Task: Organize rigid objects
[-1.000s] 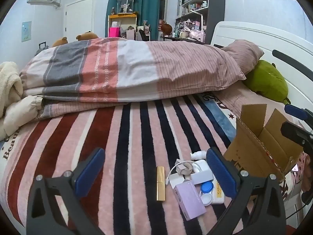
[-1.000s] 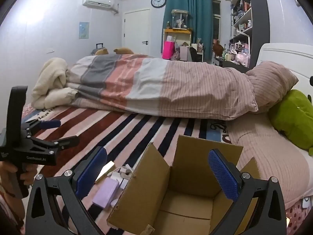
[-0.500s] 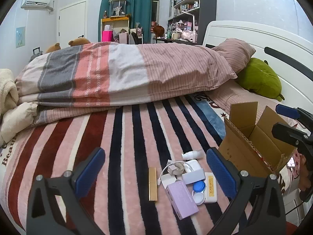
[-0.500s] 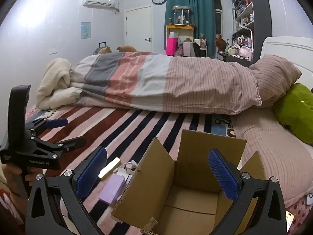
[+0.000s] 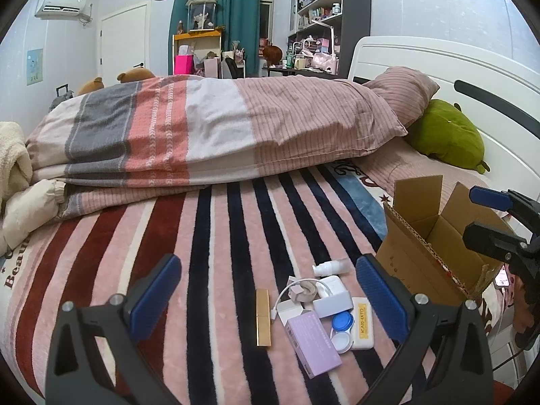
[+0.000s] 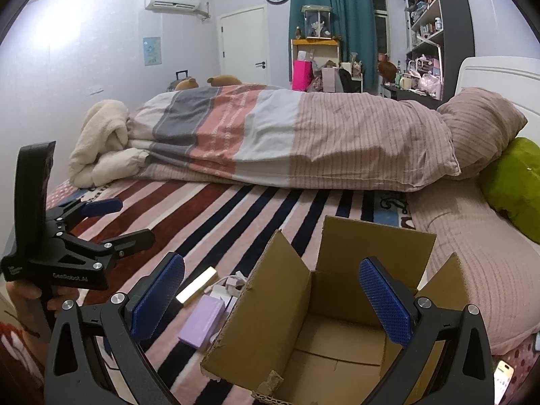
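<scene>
The left gripper (image 5: 266,290) hovers over the striped bed (image 5: 209,236), fingers spread wide and holding nothing, above a gold tube (image 5: 263,317), purple box (image 5: 312,342) and lens case (image 5: 341,329). Rightward, the right gripper (image 6: 271,300), equally wide and empty, hangs above the open cardboard box (image 6: 337,341).

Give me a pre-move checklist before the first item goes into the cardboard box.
1. Left claw open, holding nothing: ok.
2. Right claw open, holding nothing: ok.
3. Cardboard box flaps open, inside bare where visible: ok.
4. Gold bar lies apart from the pile, free to grasp: ok.
5. Purple box free of the white cable: cannot tell.
6. Box steady on the soft striped blanket: cannot tell.
</scene>
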A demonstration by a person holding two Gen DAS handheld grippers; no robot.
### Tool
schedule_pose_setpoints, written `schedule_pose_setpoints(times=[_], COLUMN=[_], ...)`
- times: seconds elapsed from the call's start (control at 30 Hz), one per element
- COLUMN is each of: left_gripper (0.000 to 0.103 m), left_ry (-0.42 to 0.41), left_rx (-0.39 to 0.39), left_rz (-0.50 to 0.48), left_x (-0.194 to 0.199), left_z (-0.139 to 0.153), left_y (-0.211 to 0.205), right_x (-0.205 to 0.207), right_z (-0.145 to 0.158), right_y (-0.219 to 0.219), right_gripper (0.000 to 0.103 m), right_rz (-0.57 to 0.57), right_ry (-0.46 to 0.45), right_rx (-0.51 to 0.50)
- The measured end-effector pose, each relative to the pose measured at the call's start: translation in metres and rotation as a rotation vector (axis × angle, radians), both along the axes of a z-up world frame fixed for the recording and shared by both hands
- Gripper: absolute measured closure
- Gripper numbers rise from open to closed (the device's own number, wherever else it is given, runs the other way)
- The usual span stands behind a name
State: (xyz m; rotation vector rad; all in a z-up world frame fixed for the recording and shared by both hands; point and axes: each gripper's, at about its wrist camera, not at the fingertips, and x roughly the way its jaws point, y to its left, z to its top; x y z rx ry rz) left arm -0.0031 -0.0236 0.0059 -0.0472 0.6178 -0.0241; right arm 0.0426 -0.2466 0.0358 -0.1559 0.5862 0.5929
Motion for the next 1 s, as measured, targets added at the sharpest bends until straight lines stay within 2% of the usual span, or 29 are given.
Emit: schedule_pose_setpoints(times=[1.0], left_gripper=[0.000], left_ry=[-0.017], left_rx=[0.009], left_rz=[0.006], left_x=[-0.0043], left_z=[0.0040], left_y=[0.0050], right_x=[-0.0037], right_z=[-0.0041], right_y=[0.0055], right_gripper=[0.000], right_rz=[0.000], right_ry=[0.030], right_rx=[0.003])
